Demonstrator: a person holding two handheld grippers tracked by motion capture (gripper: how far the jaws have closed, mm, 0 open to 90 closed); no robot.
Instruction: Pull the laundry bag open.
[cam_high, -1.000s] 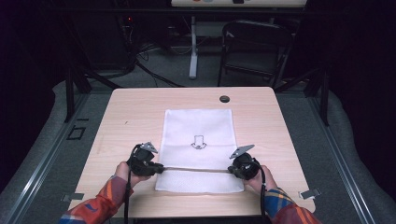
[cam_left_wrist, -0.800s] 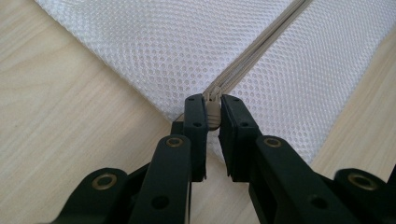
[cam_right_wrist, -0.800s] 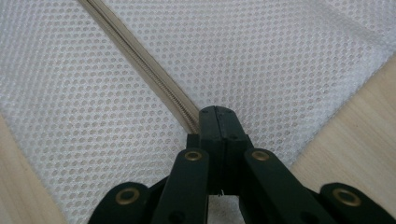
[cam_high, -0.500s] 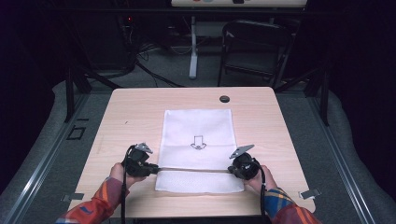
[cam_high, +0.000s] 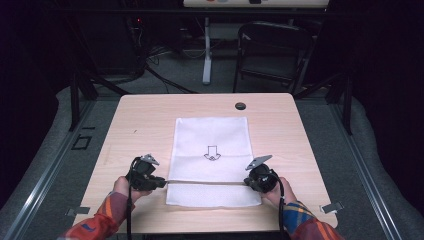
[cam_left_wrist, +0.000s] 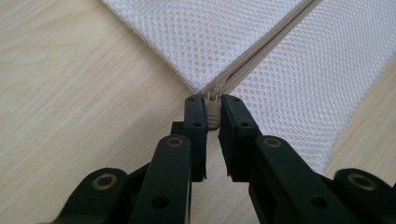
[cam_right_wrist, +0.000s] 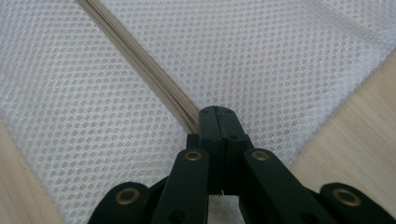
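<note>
Left tool (cam_left_wrist: 212, 112) is pinching the beige zipper pull (cam_left_wrist: 213, 106) of the white mesh laundry bag (cam_high: 212, 150) while the right tool (cam_right_wrist: 218, 122), clamped shut on the zipper's far end, is anchoring it, so sliding the pull rightward likely comes next.

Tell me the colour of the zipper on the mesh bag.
Beige zipper, against white mesh bag; left gripper view shows it best.

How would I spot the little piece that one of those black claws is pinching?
On the wooden table lies a white mesh bag. A beige zipper crosses its near end; at its left end sits the zipper pull, a small beige tab between the left gripper jaws.
</note>
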